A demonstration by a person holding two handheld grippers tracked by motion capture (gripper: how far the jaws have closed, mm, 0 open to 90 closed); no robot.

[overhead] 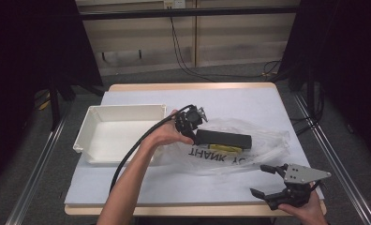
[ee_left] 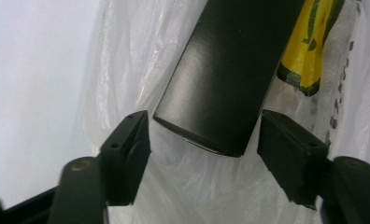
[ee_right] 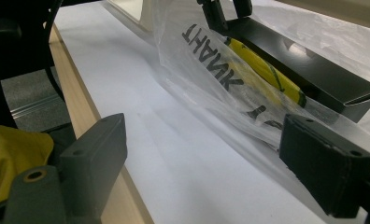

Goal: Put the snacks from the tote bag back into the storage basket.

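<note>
The black box (overhead: 223,138) lay flat on the clear plastic bag (overhead: 249,150) near the middle of the table, its long side running left to right in the high view; a yellow packet (overhead: 226,147) lay just beside it, between the box and the bag's printed black lettering; the left gripper (overhead: 191,123) was at the box's left end, and in the left gripper view the box's (ee_left: 225,79) near end sat between the two jaws, which stood apart on either side of it with a gap showing on each side, the pads not pressing; the right gripper (overhead: 266,180) hung near the table's front right corner, well apart from the box, its jaws spread wide with nothing between them, pointed toward the bag (ee_right: 230,88); a white tray (overhead: 87,136) stood to the left of the bag, just behind the left hand (overhead: 167,136); everything rested on a white sheet (overhead: 141,183) covering a wooden table (overhead: 183,86); beyond lay grey carpet (overhead: 230,72), black cables (overhead: 183,61) trailing across it, and a pale wall panel (overhead: 137,42) flanked by dark curtains (overhead: 29,47).
</note>
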